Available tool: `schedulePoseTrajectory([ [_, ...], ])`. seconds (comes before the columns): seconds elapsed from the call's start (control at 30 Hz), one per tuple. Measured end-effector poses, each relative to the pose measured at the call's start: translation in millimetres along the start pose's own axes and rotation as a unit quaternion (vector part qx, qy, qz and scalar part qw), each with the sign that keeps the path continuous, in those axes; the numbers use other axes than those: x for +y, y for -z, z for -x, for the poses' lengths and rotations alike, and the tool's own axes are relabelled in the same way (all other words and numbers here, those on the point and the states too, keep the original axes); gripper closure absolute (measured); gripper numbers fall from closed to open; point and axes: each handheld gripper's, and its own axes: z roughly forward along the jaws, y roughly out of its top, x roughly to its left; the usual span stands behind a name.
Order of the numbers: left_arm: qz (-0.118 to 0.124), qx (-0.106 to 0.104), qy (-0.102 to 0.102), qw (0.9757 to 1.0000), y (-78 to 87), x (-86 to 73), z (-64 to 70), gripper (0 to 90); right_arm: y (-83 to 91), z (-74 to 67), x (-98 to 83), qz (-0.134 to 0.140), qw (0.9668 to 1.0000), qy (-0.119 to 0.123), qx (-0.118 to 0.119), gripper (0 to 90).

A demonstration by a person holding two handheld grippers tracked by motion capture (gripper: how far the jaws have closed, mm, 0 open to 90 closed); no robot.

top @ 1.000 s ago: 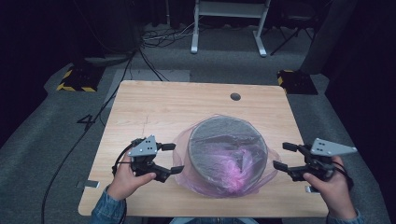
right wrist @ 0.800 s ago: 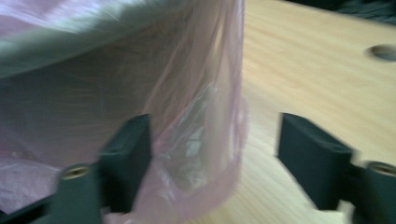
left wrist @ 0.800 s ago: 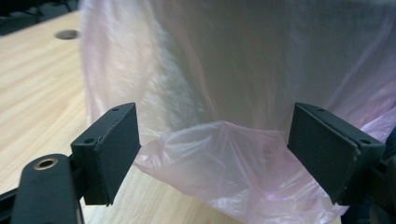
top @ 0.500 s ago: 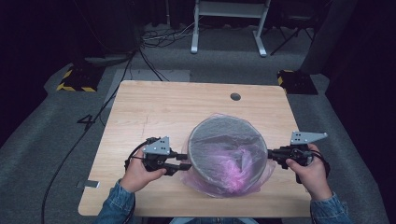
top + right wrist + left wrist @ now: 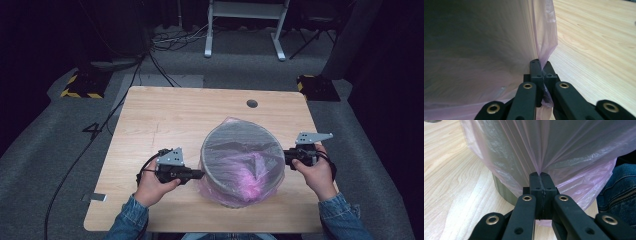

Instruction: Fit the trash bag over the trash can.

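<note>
A round grey bin (image 5: 220, 142) lined with a thin pink plastic bag (image 5: 245, 175) stands on the wooden table (image 5: 165, 120), near its front edge. My left gripper (image 5: 201, 174) reaches the bin's left side; its jaws have just been closing and now pinch the bag film. In the left gripper view the gripper (image 5: 540, 175) is shut on gathered pink film (image 5: 564, 150) in front of the bin wall (image 5: 504, 193). My right gripper (image 5: 286, 156) meets the bin's right side. In the right gripper view, this gripper (image 5: 541, 63) is shut on a fold of the bag (image 5: 545, 32).
A dark round hole (image 5: 252, 103) sits in the tabletop behind the bin. Cables and a white metal frame (image 5: 245, 25) lie on the floor beyond the table. Denim sleeves enter from the bottom edge (image 5: 127, 220).
Both hands moved inward to the bin from either side. Both pairs of jaws went from wide open to shut on the pink bag.
</note>
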Motion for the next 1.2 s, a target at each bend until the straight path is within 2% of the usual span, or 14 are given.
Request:
schedulePoseTrajectory([
  [0.1, 0.008, 0.0, 0.009, 0.9999, 0.5, 0.3, -1.3, 89.9, -2.2, 3.5, 1.3, -0.016, 0.9997, 0.0, -0.017, 90.0],
  [0.17, 0.034, 0.0, 0.011, 0.9994, 3.8, 4.5, 0.2, 89.5, -6.5, 9.2, -2.4, -0.033, 0.9991, -0.008, -0.023, 90.0],
  [0.37, 0.063, 0.017, 0.003, 0.9979, 11.3, 14.9, 2.2, 89.4, -23.7, 16.8, -20.4, -0.063, 0.9973, -0.037, 0.003, 90.0],
  [0.4, 0.062, 0.029, 0.01, 0.9976, 11.4, 15.3, -0.6, 89.7, -26.7, 15.3, -23.3, -0.069, 0.9969, -0.036, 0.01, 90.0],
  [0.53, 0.059, 0.025, 0.04, 0.9972, 10.0, 10.3, -8.4, 90.0, -24.2, 11.0, -21.6, -0.075, 0.9969, -0.023, 0.008, 90.0],
  [0.63, 0.005, 0.03, 0.072, 0.9969, -1.4, -4.3, -19.8, 90.0, -14.4, 6.7, -15.5, -0.034, 0.9994, -0.003, 0.011, 84.9],
  [0.67, 0.005, 0.03, 0.072, 0.9969, -1.4, -4.3, -19.8, 90.0, -14.4, 6.7, -15.5, -0.034, 0.9994, -0.003, 0.011, 84.9],
  [0.73, -0.026, 0.02, 0.075, 0.9967, -12.2, -9.1, -19.2, 90.0, -7.1, 1.9, -9.3, -0.002, 1.0, 0.008, 0.0, 89.2],
  [0.8, -0.031, 0.021, 0.072, 0.9967, -13.9, -8.1, -18.3, 90.0, -6.2, 1.8, -7.4, -0.004, 0.9999, 0.01, -0.011, 89.9],
  [0.93, -0.013, 0.019, 0.075, 0.9969, -11.1, -7.1, -17.8, 90.0, -9.9, 9.9, -10.0, -0.011, 0.9998, -0.01, -0.013, 90.0],
  [1.0, 0.011, 0.02, 0.071, 0.9973, -7.6, -4.2, -15.8, 90.0, -14.6, 16.2, -14.0, -0.034, 0.999, -0.019, -0.022, 90.0],
  [1.07, 0.022, 0.035, 0.058, 0.9975, -2.5, 3.1, -12.4, 90.0, -26.3, 20.9, -25.5, -0.066, 0.9969, -0.042, -0.008, 90.0],
  [1.13, 0.024, 0.048, 0.054, 0.9971, -0.4, 7.9, -12.2, 90.0, -29.8, 20.1, -28.7, -0.075, 0.9962, -0.043, -0.004, 90.0],
  [1.2, 0.006, 0.047, 0.073, 0.9962, -6.5, 7.3, -18.8, 90.0, -34.9, 12.5, -30.7, -0.084, 0.9959, -0.035, 0.008, 90.0],
])
